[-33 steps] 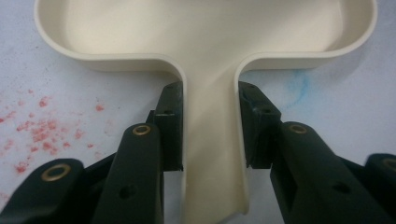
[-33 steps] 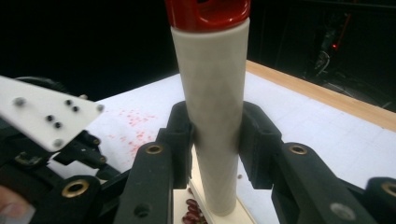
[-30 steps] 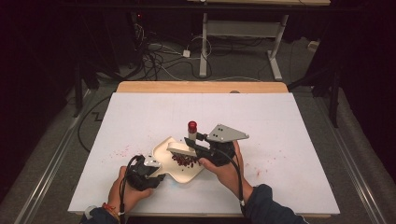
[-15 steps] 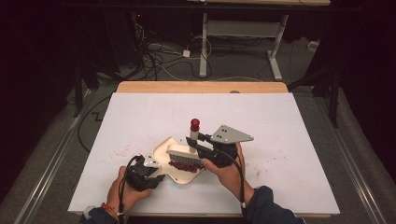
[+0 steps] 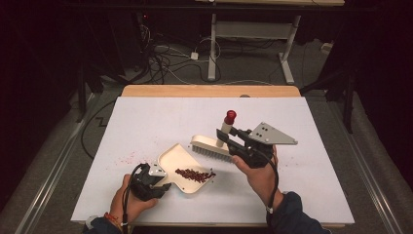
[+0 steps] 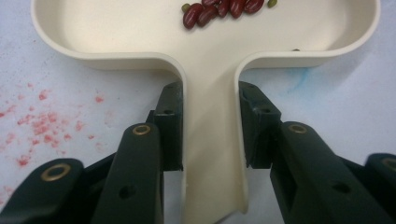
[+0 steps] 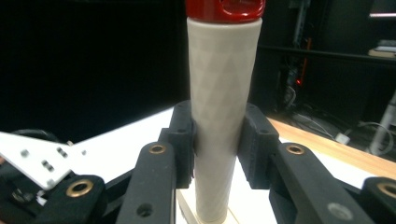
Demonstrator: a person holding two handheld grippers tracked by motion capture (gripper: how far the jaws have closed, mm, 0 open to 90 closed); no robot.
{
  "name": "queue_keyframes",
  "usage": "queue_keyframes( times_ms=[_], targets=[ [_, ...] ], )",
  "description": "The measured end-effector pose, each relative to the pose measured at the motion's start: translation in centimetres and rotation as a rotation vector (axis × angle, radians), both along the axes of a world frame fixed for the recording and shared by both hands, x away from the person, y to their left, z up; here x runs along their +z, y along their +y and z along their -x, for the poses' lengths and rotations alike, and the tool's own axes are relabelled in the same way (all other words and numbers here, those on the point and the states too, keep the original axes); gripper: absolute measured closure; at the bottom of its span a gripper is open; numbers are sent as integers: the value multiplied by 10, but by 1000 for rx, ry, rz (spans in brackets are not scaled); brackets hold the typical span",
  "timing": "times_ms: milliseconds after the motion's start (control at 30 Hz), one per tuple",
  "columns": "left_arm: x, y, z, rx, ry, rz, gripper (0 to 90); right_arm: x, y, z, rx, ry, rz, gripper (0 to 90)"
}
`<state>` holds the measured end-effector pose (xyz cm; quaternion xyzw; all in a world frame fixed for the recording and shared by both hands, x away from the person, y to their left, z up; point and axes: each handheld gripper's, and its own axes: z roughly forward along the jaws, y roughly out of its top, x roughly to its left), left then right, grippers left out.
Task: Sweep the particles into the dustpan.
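Since half a second ago the brush (image 5: pixel 210 145) has lifted up and away to the right of the dustpan (image 5: pixel 181 168), which stays put on the white bench (image 5: pixel 146 122). At left, the left hand-held gripper (image 5: pixel 155 181) pinches the dustpan's handle; the left gripper view shows both jaws flush against that handle and red beans (image 6: pixel 219 8) in the pan. At right, the right hand-held gripper (image 5: pixel 228 136) clamps the brush's cream, red-capped handle (image 7: pixel 219 107), which the right gripper view shows upright.
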<state>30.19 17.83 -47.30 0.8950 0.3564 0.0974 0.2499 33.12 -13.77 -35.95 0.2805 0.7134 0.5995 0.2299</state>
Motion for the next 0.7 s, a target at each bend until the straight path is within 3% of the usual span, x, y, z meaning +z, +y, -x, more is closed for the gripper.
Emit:
queue_keyframes(
  times_ms=[233,400,567,700],
  targets=[
    [1,6,3,-16,8,-9,634,-12,-24,1,-79,9,111,697],
    [1,12,4,-42,20,-19,634,-17,-35,7,-104,27,150,697],
    [3,13,6,-74,31,-48,634,-24,-27,20,-72,57,202,697],
    [4,10,9,-103,40,-59,634,-24,-13,31,-50,38,231,695]
  ],
)
